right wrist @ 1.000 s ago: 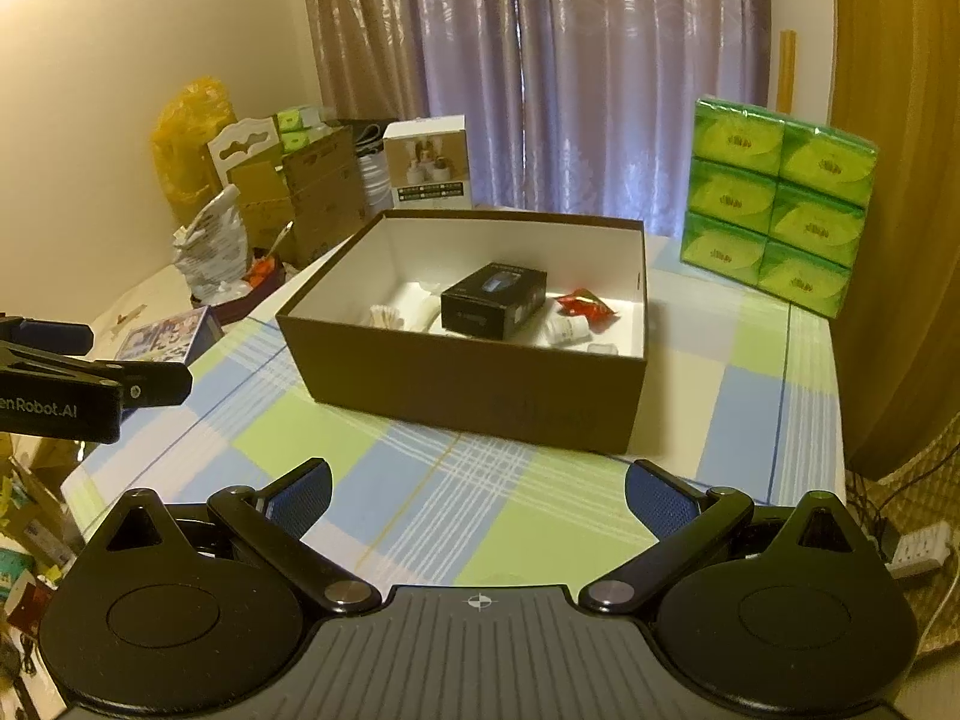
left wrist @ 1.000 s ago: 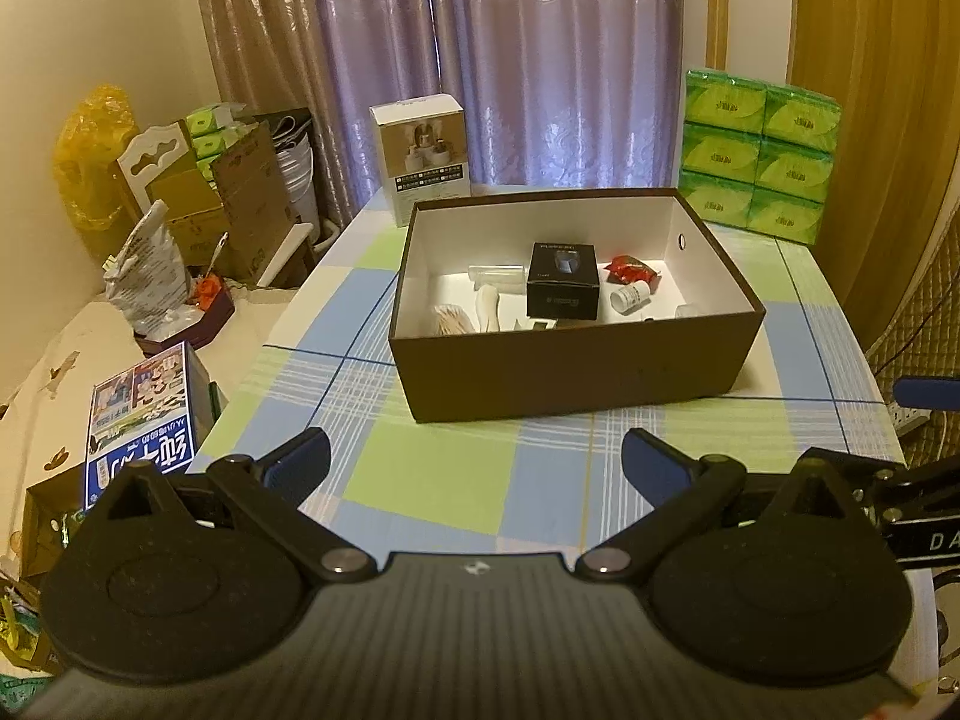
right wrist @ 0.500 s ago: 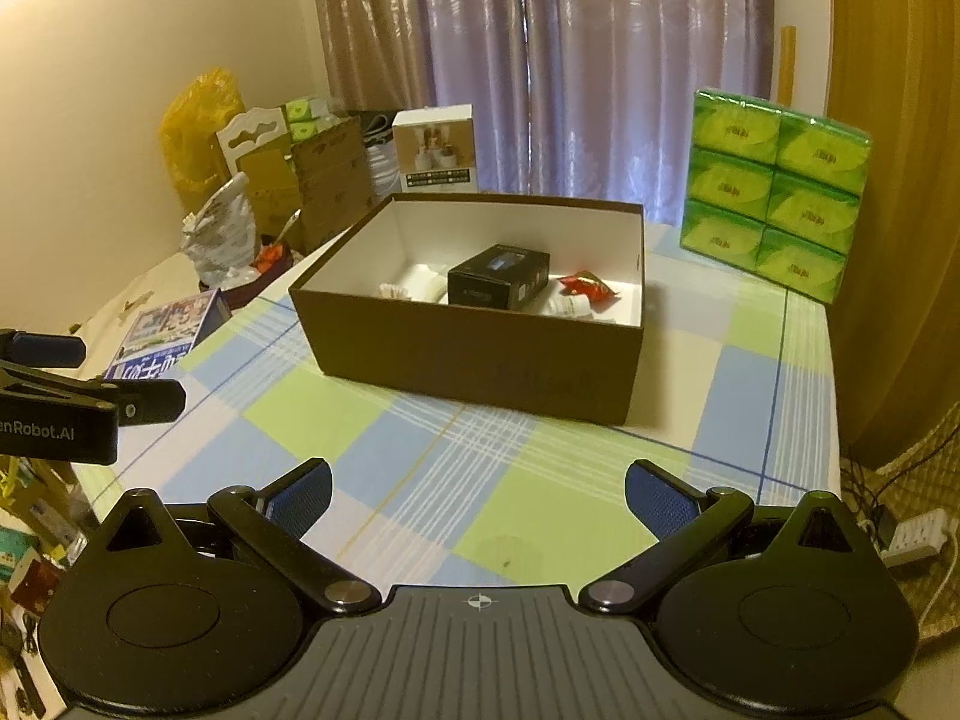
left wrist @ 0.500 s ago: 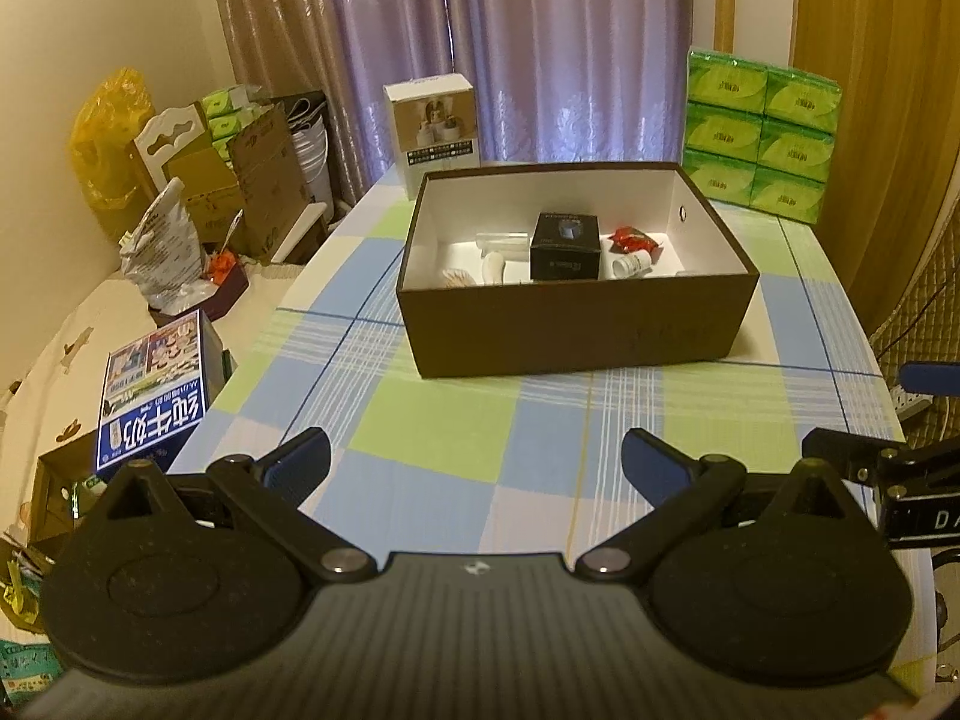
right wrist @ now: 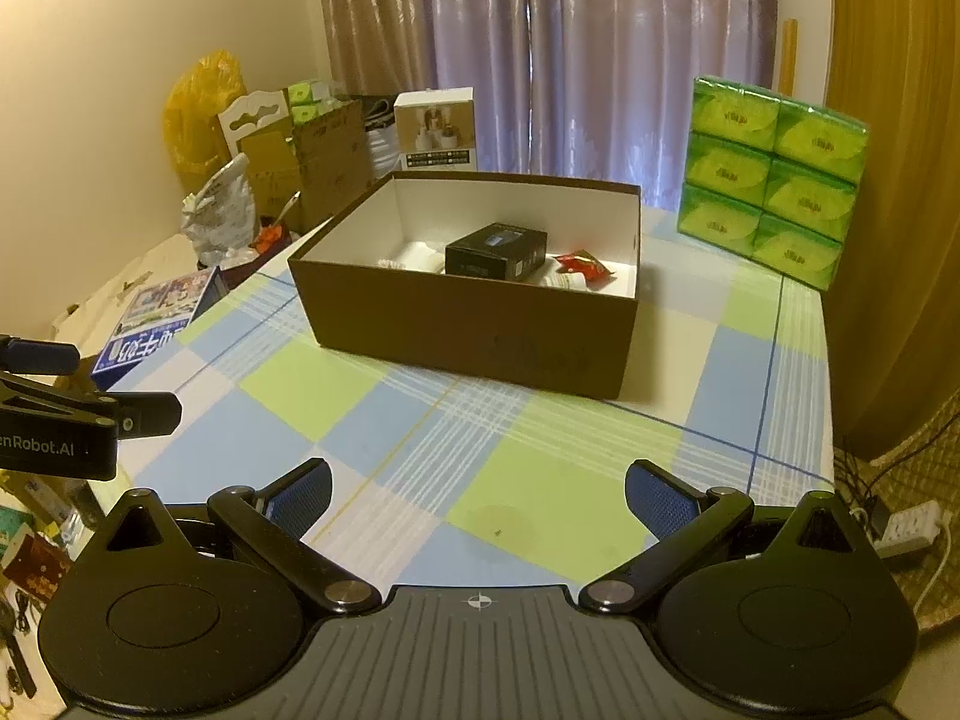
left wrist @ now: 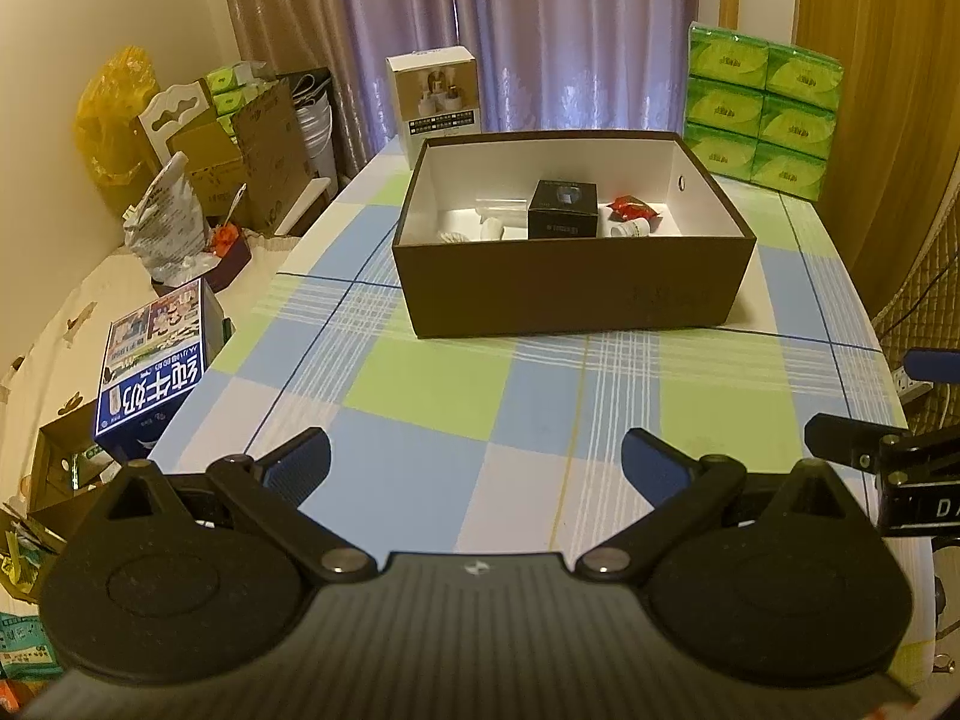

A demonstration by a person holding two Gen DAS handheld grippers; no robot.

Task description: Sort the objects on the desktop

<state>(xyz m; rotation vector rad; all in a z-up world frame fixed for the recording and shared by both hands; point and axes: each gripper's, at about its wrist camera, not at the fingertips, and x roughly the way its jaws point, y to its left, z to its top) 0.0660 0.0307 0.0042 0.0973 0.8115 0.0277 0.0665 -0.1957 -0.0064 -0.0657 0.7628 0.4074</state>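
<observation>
The brown cardboard box (left wrist: pixel 570 294) sits in the centre of the frame on the tabletop (left wrist: pixel 456 420), lid off, matte dark outside and plain white inside. In it lies a glossy black rectangular carton (left wrist: pixel 563 210), a crinkled red packet (left wrist: pixel 633 208) to its right, and a small white bottle (left wrist: pixel 630 230) on its side just below the packet. Pale white bits at the carton's left are half hidden by the near wall and hard to name. From the right wrist view the same box (right wrist: pixel 480 324) appears angled, the black carton (right wrist: pixel 497 251) and red packet (right wrist: pixel 585 267) showing over its rim.

The tabletop wears a smooth checked cloth of green, blue and white squares. Upper right, a stack of shiny green tissue packs (left wrist: pixel 762 108) stands behind the box; a white product box (left wrist: pixel 433 99) stands upright at the far edge, before purple curtains (left wrist: pixel 540 30).

The left tongs (left wrist: pixel 474 465) spread wide in the lower frame, blue ribbed pads well apart, gripping nothing. The right tongs (right wrist: pixel 477 489) gape just as wide, also empty. Each view catches the other tool cut off at its edge. Lower left, a blue printed carton (left wrist: pixel 153 372) lies off the tabletop; the clutter beyond it is too jumbled to read.
</observation>
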